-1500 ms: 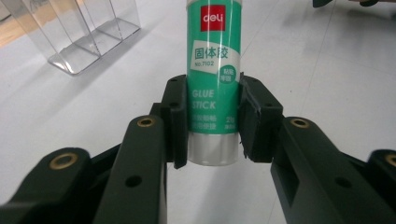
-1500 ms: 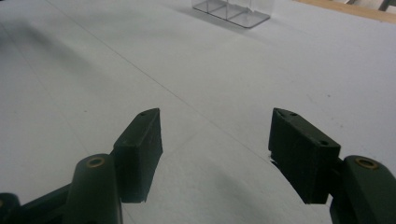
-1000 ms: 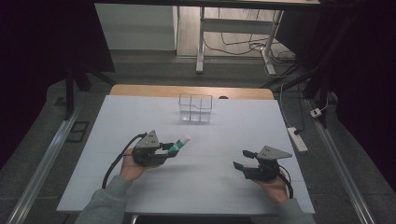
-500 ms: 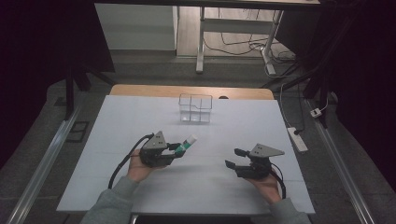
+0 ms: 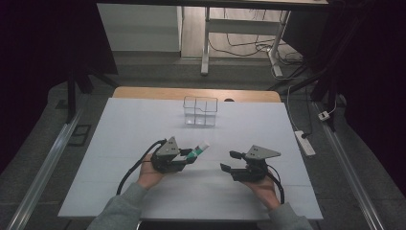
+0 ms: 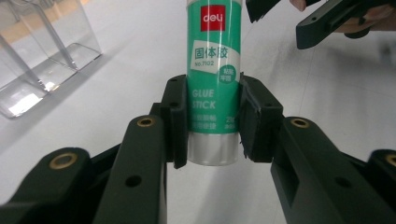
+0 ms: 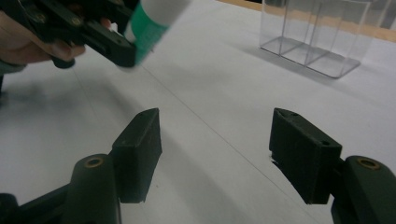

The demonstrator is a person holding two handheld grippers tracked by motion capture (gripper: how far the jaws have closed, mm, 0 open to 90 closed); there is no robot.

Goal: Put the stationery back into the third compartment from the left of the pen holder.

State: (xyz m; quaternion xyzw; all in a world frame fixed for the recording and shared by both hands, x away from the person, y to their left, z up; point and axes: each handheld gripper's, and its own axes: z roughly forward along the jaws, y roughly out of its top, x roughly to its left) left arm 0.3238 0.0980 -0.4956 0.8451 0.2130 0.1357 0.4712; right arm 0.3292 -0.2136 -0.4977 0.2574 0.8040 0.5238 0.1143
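A green and white glue stick point(image 6: 214, 79) is clamped near its base between the pads of my left gripper point(image 6: 212, 123), which is shut on it. From above, the glue stick point(image 5: 197, 151) points right and away from the left gripper point(image 5: 186, 157), just over the white table. My right gripper point(image 5: 230, 161) hovers to its right with jaws wide apart and nothing between them. In the right gripper view the right gripper point(image 7: 215, 140) faces bare table, with the glue stick point(image 7: 152, 21) and left hand at upper left.
A clear plastic compartment box point(image 5: 200, 110) stands at the back middle of the white table point(image 5: 119, 143); the same box point(image 7: 322, 32) lies ahead to the right of my right gripper. Floor cables and a power strip point(image 5: 305, 142) lie off the table's right edge.
Both hands have drifted toward each other: the left gripper with the glue stick moved right, the right gripper moved left. The gap between them has narrowed.
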